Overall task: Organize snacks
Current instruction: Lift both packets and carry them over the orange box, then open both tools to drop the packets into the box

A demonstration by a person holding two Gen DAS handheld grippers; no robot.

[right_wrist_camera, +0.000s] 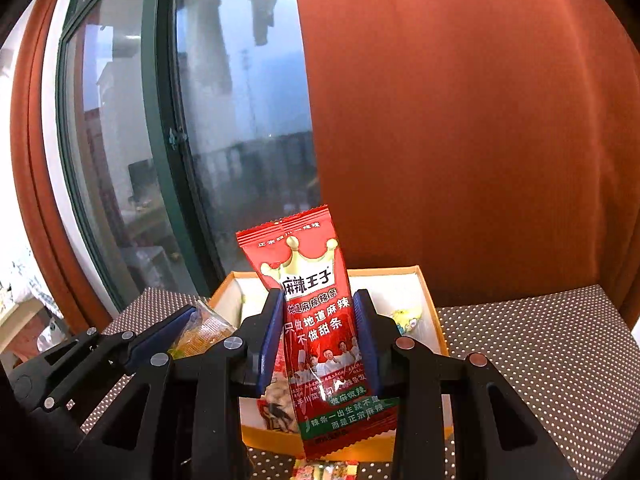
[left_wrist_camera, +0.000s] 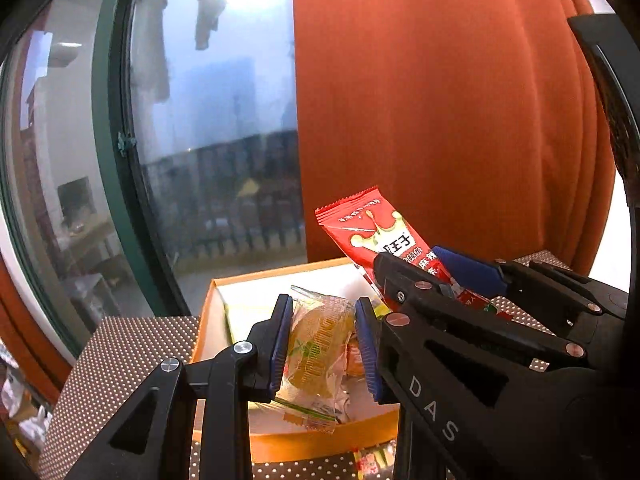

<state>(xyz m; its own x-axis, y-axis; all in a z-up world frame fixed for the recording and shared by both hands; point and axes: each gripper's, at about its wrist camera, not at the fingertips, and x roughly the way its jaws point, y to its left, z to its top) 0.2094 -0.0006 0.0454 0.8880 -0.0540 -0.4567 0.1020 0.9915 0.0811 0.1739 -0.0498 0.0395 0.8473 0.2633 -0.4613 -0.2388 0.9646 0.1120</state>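
Observation:
My left gripper [left_wrist_camera: 323,344] is shut on a clear yellow-green snack pack [left_wrist_camera: 316,356], held upright over the orange box [left_wrist_camera: 304,442]. My right gripper [right_wrist_camera: 318,336] is shut on a red spicy-strip packet [right_wrist_camera: 320,320], held upright over the same orange box [right_wrist_camera: 430,300]. In the left wrist view the right gripper [left_wrist_camera: 424,268] comes in from the right with the red packet [left_wrist_camera: 372,232]. In the right wrist view the left gripper [right_wrist_camera: 188,324] sits at the left with the yellow pack [right_wrist_camera: 204,332]. Several other snacks lie inside the box.
The box stands on a brown dotted surface [right_wrist_camera: 540,352]. A dark-framed window [left_wrist_camera: 120,160] is behind on the left, an orange curtain [left_wrist_camera: 440,100] on the right. A small colourful wrapper [right_wrist_camera: 324,472] lies in front of the box.

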